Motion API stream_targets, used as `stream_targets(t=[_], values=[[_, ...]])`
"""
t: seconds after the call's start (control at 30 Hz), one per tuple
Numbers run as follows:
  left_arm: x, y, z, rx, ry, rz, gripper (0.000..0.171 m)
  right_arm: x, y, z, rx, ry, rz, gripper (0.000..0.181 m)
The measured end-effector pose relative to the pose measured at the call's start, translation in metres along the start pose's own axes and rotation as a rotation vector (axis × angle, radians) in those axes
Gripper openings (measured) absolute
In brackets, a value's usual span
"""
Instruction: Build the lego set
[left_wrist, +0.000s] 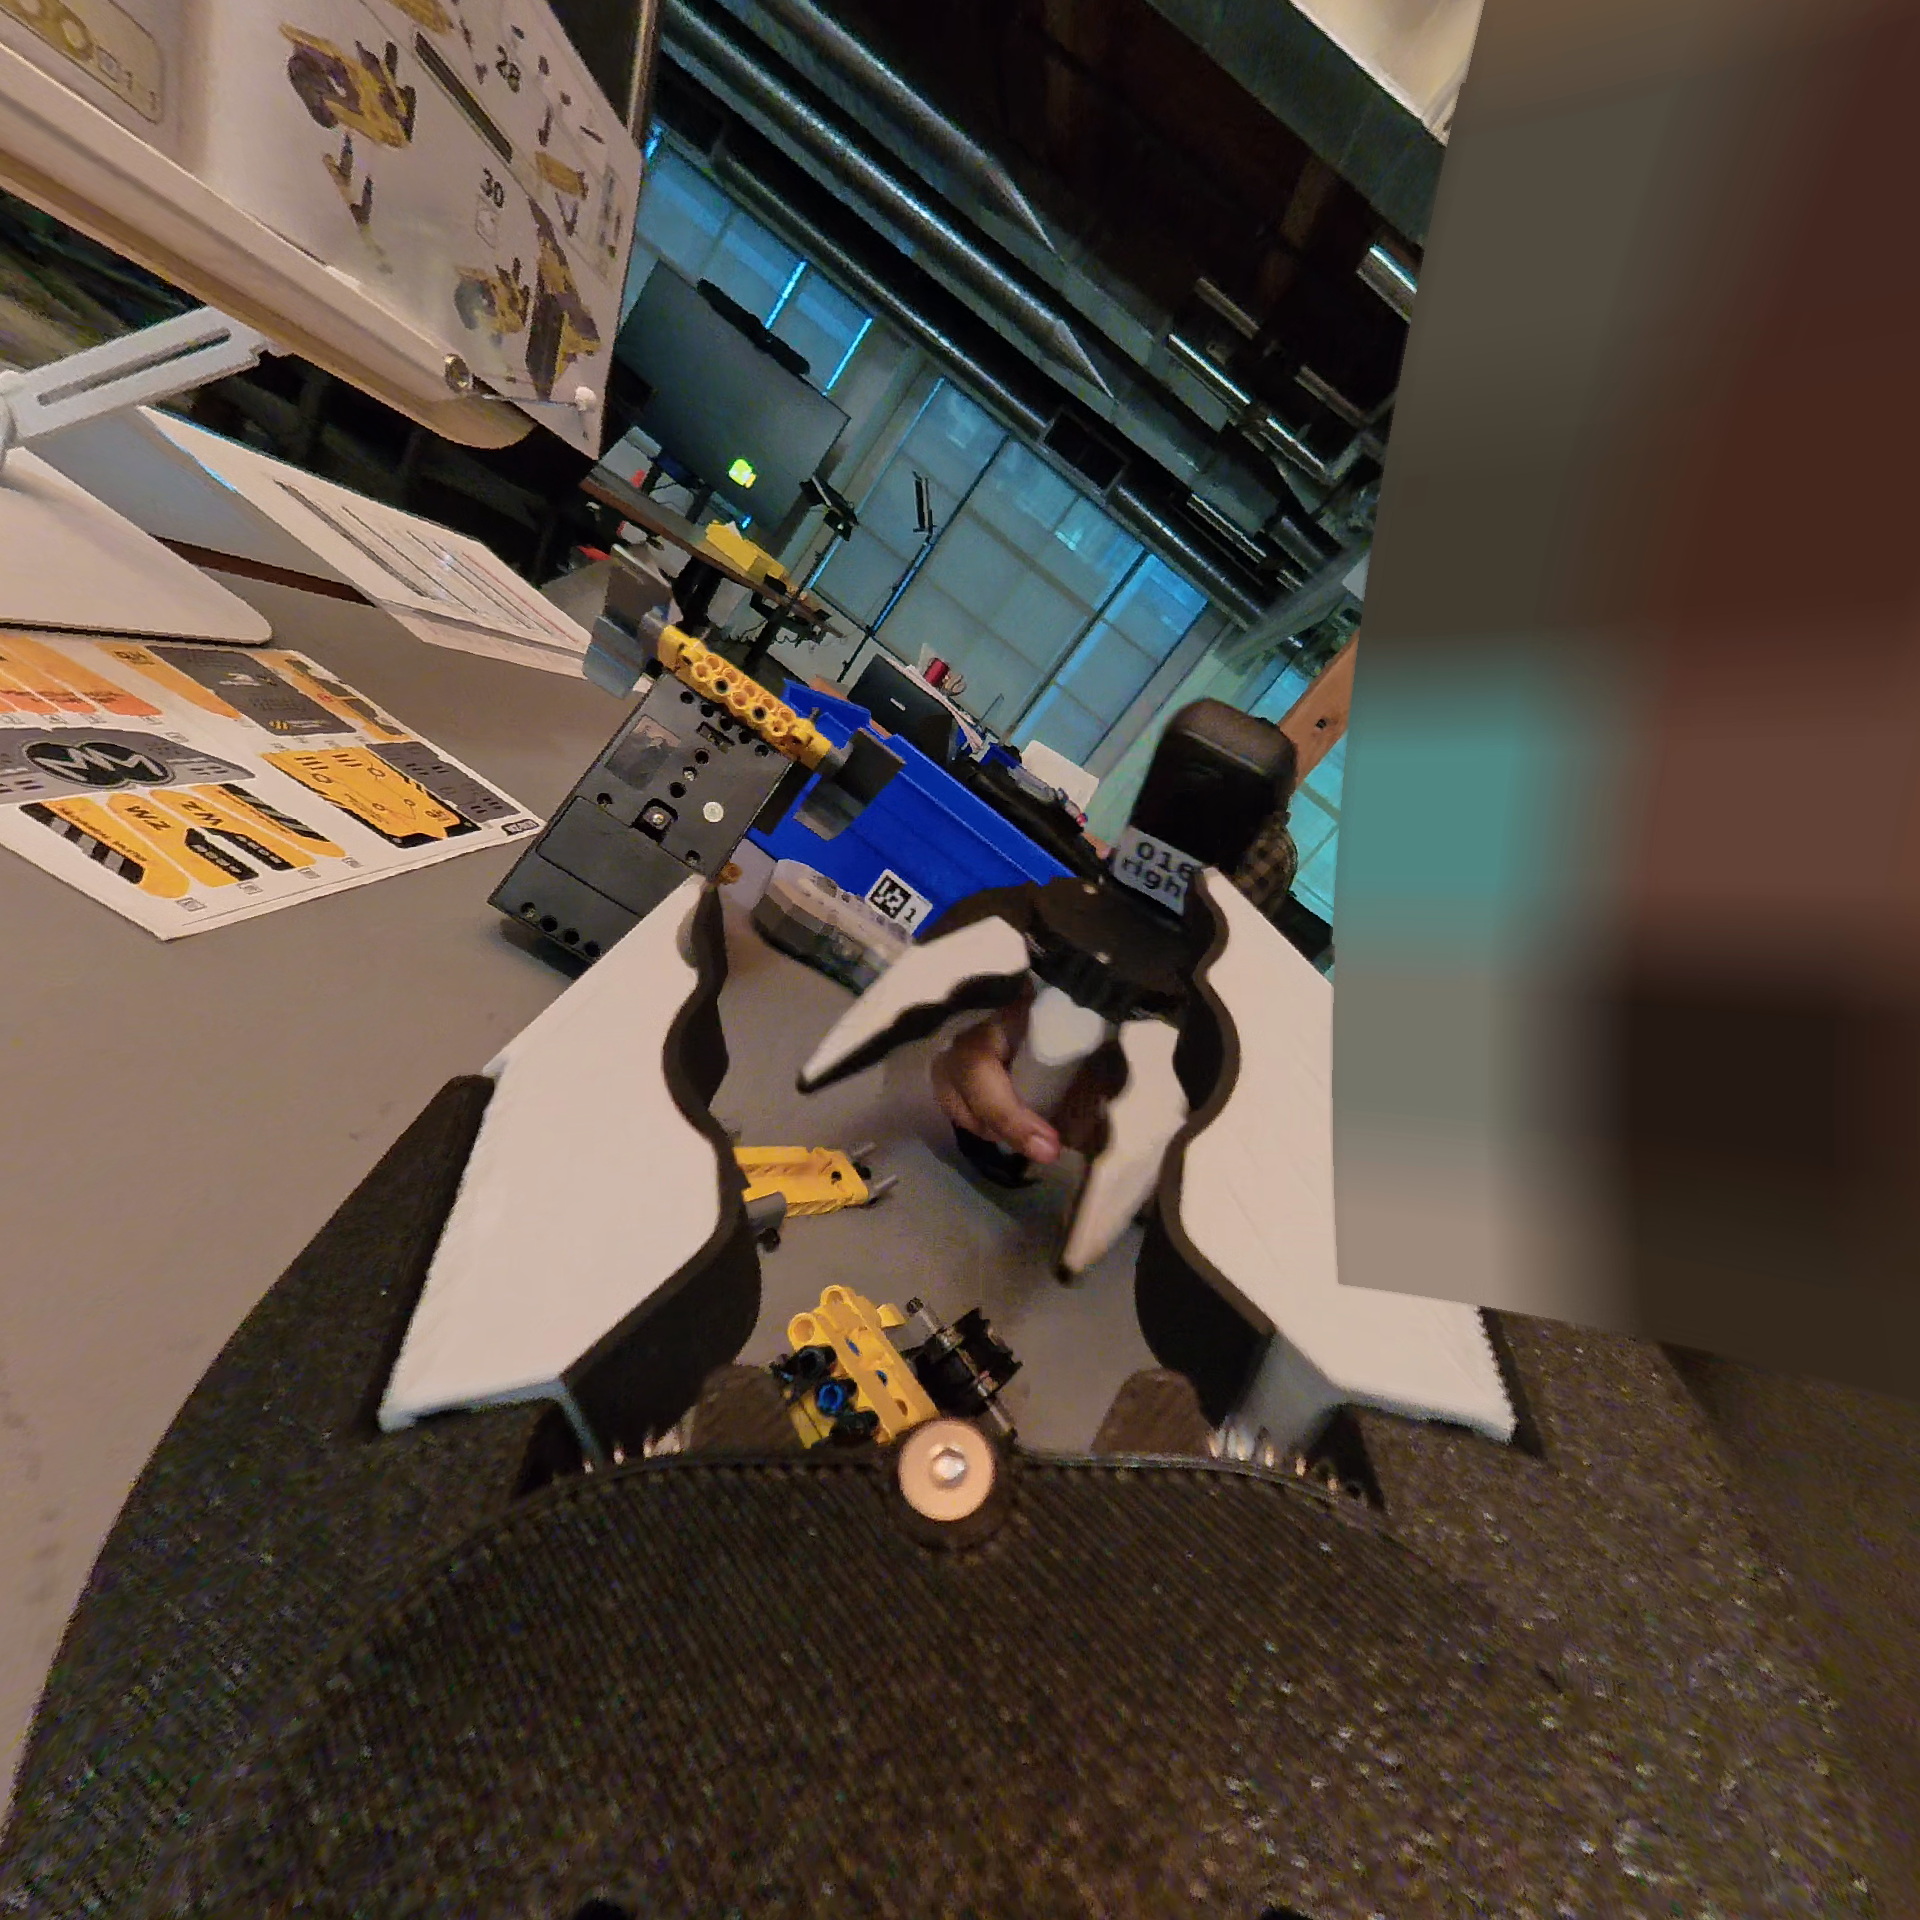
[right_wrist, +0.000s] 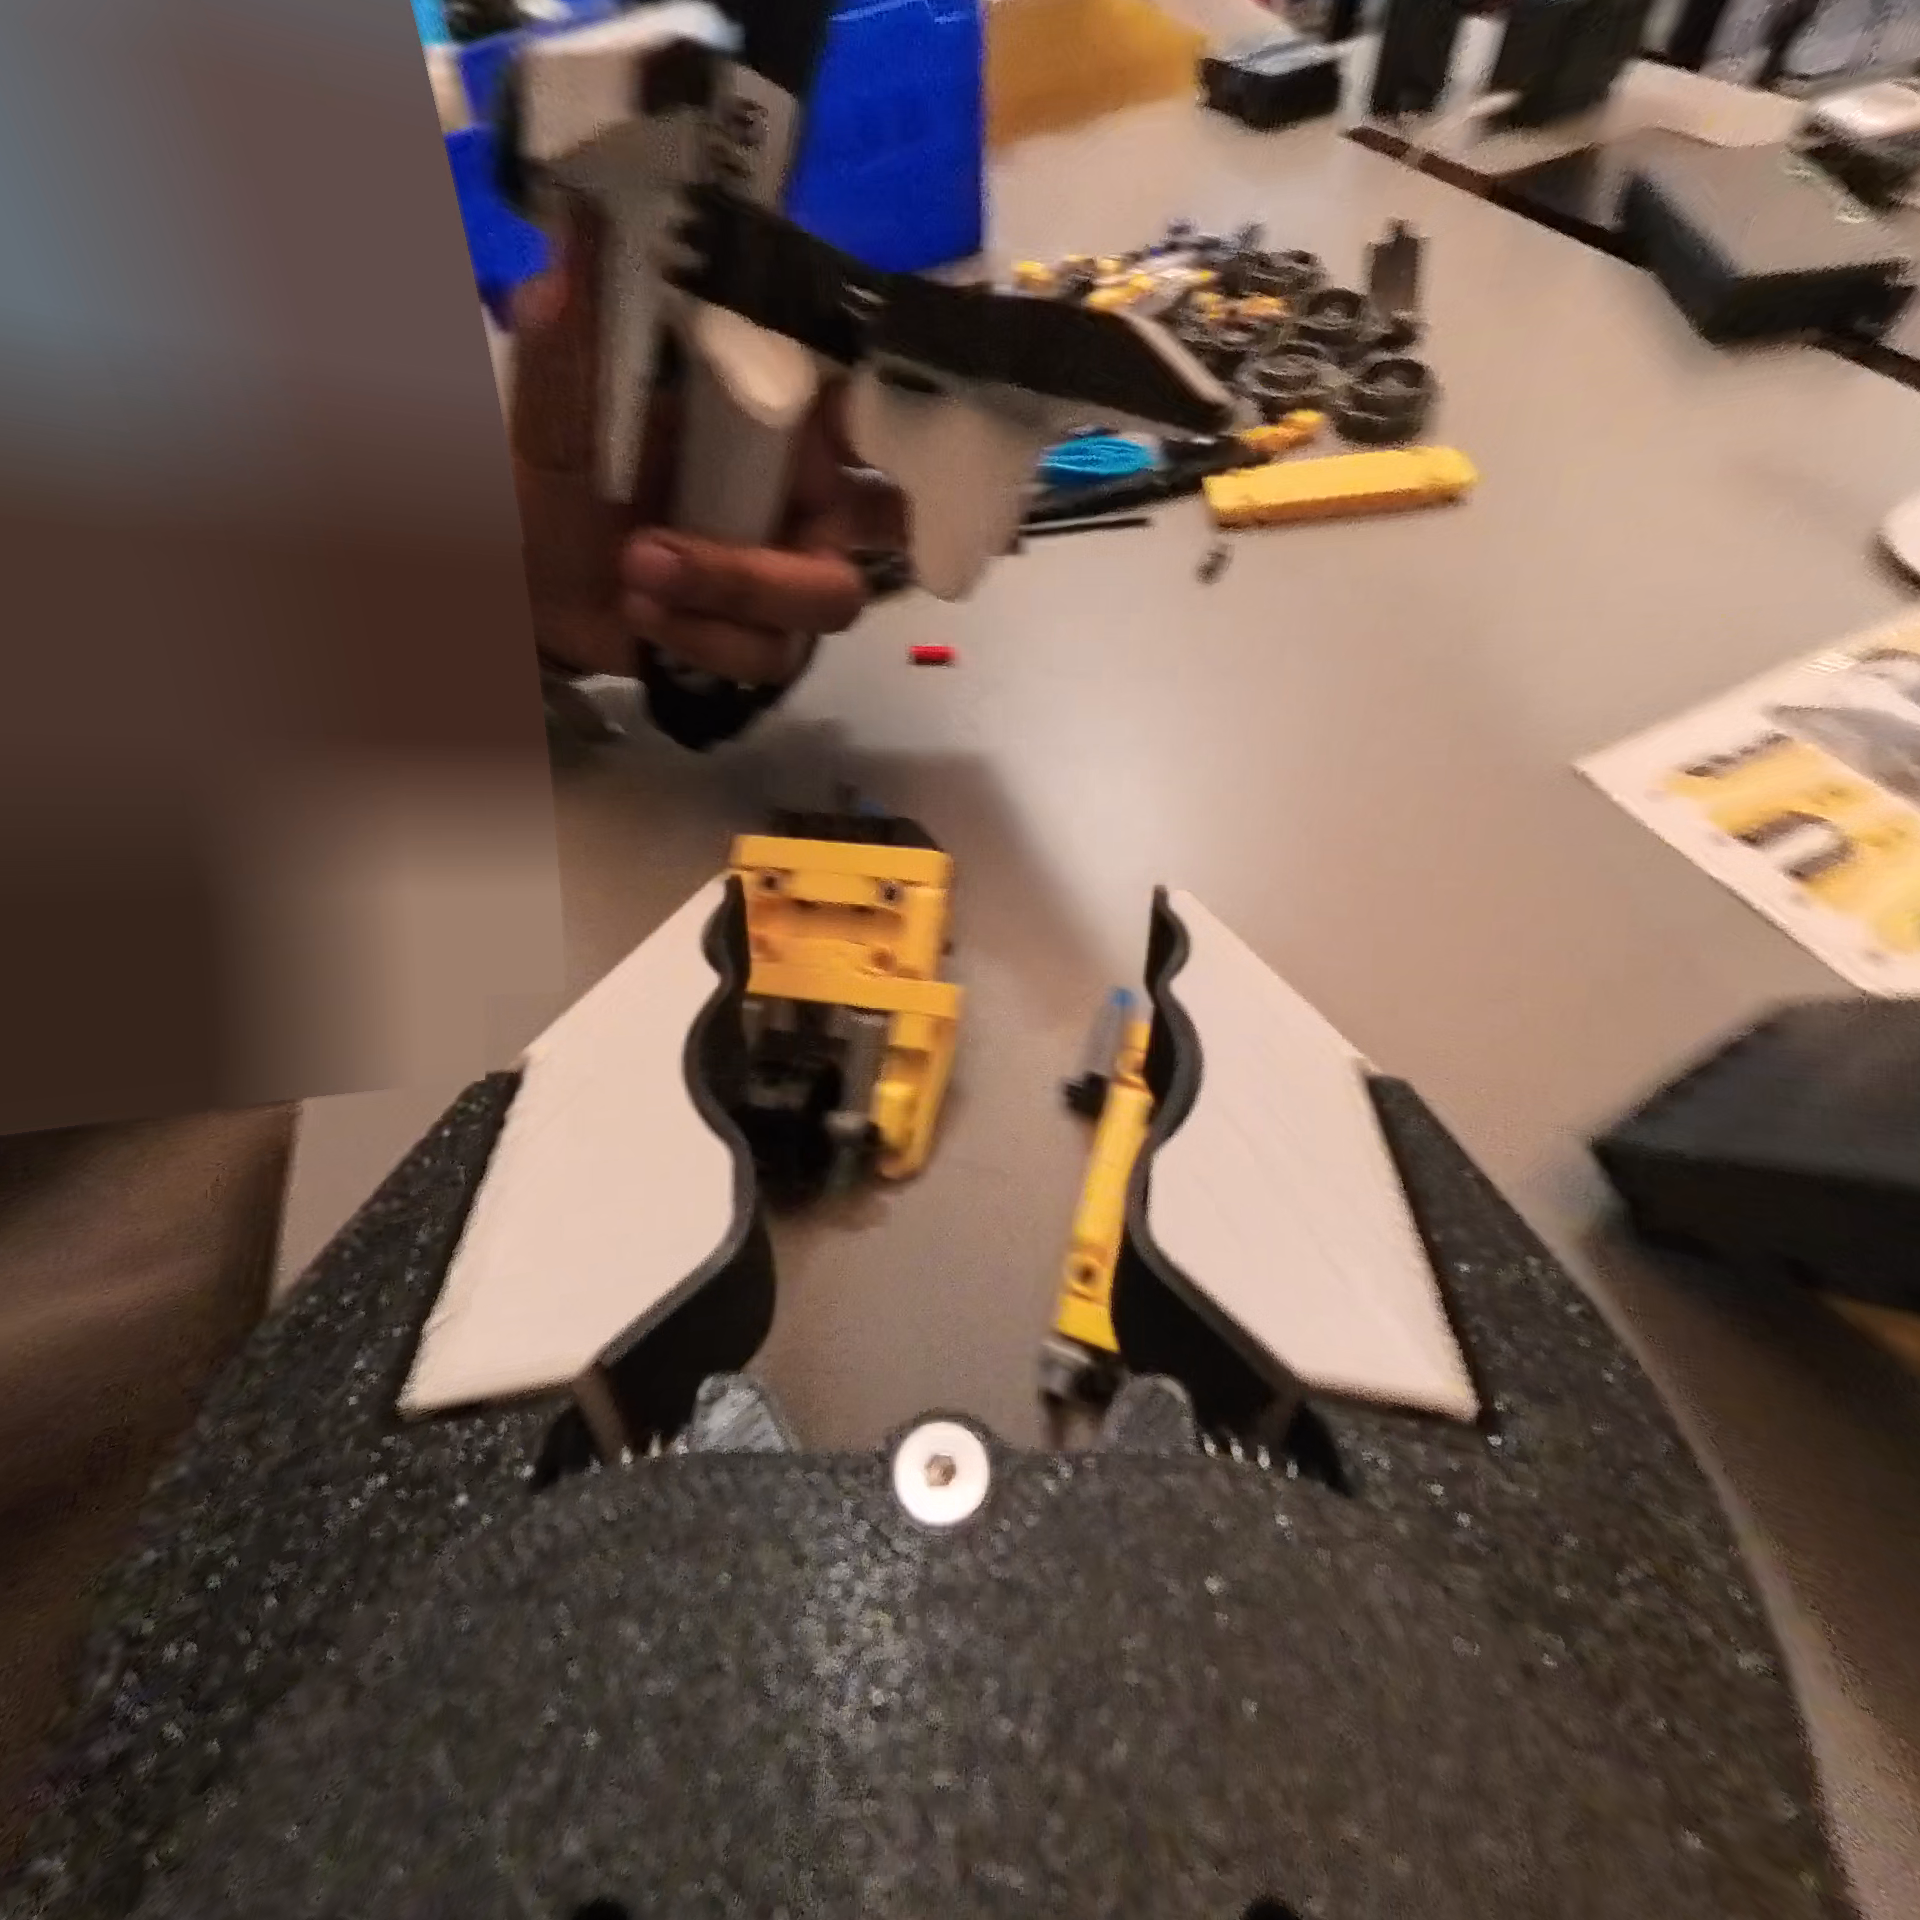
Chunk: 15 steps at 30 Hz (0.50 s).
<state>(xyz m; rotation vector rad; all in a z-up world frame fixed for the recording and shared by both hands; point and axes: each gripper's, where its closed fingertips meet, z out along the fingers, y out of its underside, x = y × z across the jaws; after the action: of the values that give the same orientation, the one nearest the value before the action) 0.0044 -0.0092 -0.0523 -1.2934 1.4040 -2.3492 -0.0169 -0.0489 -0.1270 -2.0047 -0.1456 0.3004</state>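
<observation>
1. The left gripper was spread wide above the grey table and pinched nothing.
2. Below and between its fingers lay a small yellow-and-black brick assembly, close to the gripper's base, and a yellow brick piece with grey pins a little farther out by the left finger.
3. The right gripper was also spread, empty, and pointed down at the table.
4. In the right wrist view the yellow-and-black assembly sat just inside that gripper's left finger; whether they touched could not be told through the blur.
5. A long yellow cylinder part with a blue tip lay along the inner edge of the right finger.
6. A small red piece lay on bare table beyond the assembly.
7. Farther off sat a long yellow beam and a heap of black tyres and small parts.
8. In the left wrist view a black box with a yellow beam on top stood beside a blue bin.
9. A sticker sheet lay flat at the left, and an instruction booklet was propped on a white stand.
</observation>
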Motion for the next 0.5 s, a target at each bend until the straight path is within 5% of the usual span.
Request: stream_targets(t=[0.27,0.5], values=[[-0.002,-0.001,-0.001,0.002,-0.016,0.015,0.084,-0.036,0.022,0.04,-0.17,0.05,-0.175,0.089],[0.005,-0.002,-0.001,0.003,-0.004,0.027,0.083,-0.025,0.034,0.049,-0.23,0.094,-0.144,0.063]])
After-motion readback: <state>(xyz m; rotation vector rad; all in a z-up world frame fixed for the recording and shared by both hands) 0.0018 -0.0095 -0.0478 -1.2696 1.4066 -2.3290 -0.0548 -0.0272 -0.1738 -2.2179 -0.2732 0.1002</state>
